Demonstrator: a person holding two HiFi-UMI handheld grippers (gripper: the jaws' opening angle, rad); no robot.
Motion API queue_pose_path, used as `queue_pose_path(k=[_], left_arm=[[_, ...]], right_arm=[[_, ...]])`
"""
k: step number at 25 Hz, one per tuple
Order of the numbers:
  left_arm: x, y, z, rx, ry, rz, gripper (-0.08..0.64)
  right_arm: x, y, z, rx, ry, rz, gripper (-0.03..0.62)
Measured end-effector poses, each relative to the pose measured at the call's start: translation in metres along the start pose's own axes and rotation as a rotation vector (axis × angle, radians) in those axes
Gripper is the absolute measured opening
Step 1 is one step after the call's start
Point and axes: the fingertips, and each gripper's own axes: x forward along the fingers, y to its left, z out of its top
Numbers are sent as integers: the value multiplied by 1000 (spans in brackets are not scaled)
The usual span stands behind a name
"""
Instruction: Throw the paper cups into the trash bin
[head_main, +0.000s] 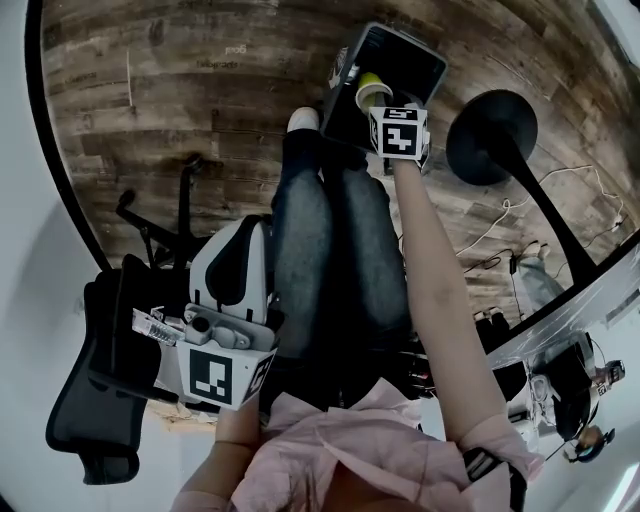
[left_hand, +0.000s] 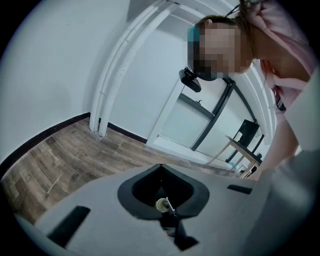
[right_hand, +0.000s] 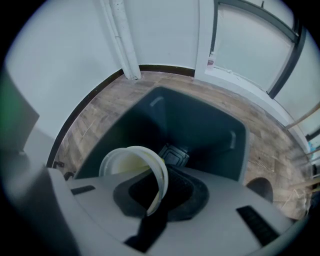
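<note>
A pale paper cup hangs over the open black trash bin on the wooden floor, at the top of the head view. My right gripper is stretched out at arm's length and shut on that cup. In the right gripper view the cup is squeezed at its rim between the jaws of my right gripper, its mouth facing the dark inside of the bin right beneath. My left gripper stays low by my left side, jaws together with nothing in them. The left gripper points up toward the room.
A black office chair stands at the lower left beside a white curved desk edge. A black round stand base sits just right of the bin, with cables on the floor. My legs in jeans stand before the bin.
</note>
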Motion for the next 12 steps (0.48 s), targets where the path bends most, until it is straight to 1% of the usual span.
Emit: queue_pose_path(k=[4, 7, 10, 12], left_arm=[[8, 5, -11, 6, 1, 12, 15], [9, 6, -12, 10, -10, 16, 15], [12, 12, -10, 27, -32, 31, 15], [14, 20, -14, 32, -36, 47, 15]], right_arm=[[13, 6, 17, 19, -34, 29, 40], [21, 11, 25, -13, -46, 40, 40], [35, 7, 23, -32, -35, 42, 41], [47, 2, 16, -29, -13, 34, 41]])
